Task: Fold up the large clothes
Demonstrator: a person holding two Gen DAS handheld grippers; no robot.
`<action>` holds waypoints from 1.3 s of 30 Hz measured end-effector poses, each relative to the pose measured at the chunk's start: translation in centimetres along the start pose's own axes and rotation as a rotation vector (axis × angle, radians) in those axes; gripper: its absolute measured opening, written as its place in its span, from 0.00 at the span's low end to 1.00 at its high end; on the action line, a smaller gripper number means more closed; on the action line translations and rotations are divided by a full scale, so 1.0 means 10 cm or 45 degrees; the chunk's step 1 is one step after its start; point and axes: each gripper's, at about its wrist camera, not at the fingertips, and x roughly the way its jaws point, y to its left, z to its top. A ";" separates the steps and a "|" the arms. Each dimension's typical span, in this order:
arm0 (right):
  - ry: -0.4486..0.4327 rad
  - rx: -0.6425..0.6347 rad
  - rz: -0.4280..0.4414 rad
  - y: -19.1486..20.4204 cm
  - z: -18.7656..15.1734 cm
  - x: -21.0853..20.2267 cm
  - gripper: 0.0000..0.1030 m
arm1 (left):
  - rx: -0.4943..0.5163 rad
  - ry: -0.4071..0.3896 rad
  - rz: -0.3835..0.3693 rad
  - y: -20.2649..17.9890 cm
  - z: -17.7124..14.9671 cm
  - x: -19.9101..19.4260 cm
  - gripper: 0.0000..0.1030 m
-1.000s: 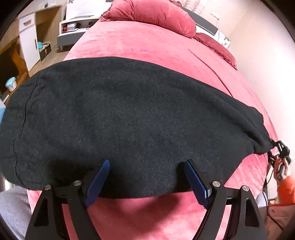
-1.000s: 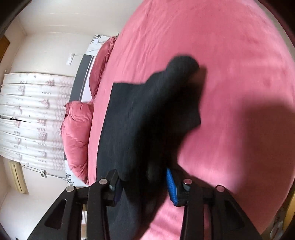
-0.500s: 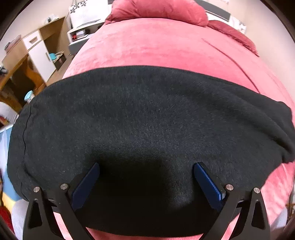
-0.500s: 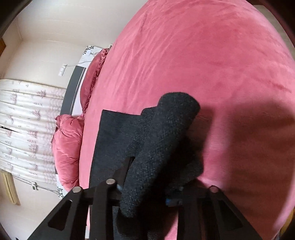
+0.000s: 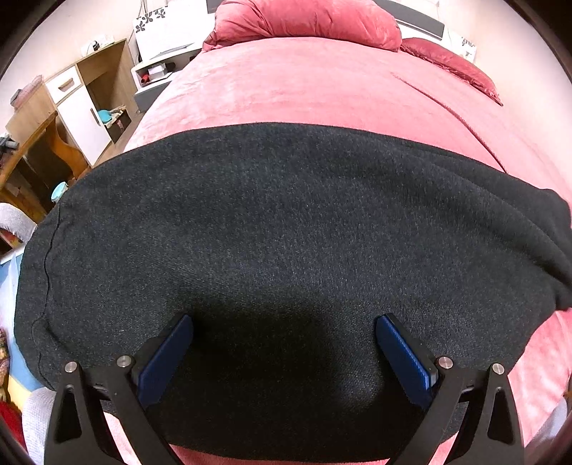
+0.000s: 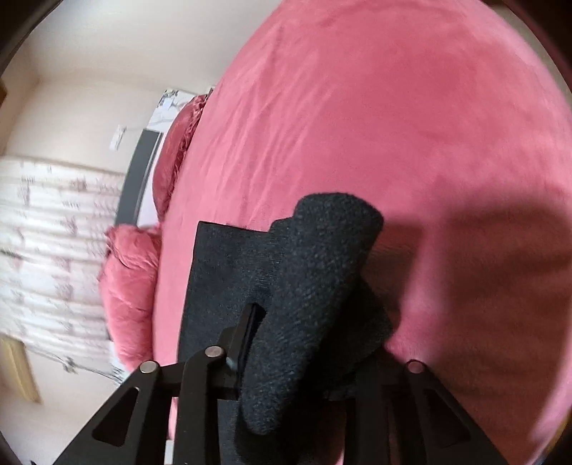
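A large black knit garment (image 5: 286, 229) lies spread across a pink bed (image 5: 321, 82). In the left wrist view my left gripper (image 5: 284, 332) is open, its blue-padded fingers (image 5: 168, 357) wide apart just over the garment's near edge. In the right wrist view my right gripper (image 6: 304, 343) is shut on a bunched fold of the same black garment (image 6: 314, 286), which hides most of the fingers. The rest of the garment lies flat to the left of that fold.
Pink pillows (image 5: 307, 18) sit at the head of the bed. A wooden desk and white cabinet (image 5: 75, 107) stand left of the bed. A white bedside unit (image 5: 157, 68) is behind them. Curtains (image 6: 46, 257) hang by the wall.
My left gripper has moved forward over the garment's near edge, fingers still wide. My right gripper has closed on the bunched fold and carried it across the bed.
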 end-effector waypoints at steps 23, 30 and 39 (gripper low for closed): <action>0.006 0.004 -0.100 0.38 0.09 -0.13 0.14 | -0.054 0.042 -0.067 0.16 -0.13 0.01 1.00; 0.027 -0.161 -0.075 1.08 -0.01 -0.30 0.14 | -0.057 -0.012 -0.200 0.34 -0.31 -0.17 1.00; -0.004 -0.601 -0.084 2.32 -0.67 -0.47 0.14 | -0.086 -0.081 -0.290 0.81 -0.62 -0.39 1.00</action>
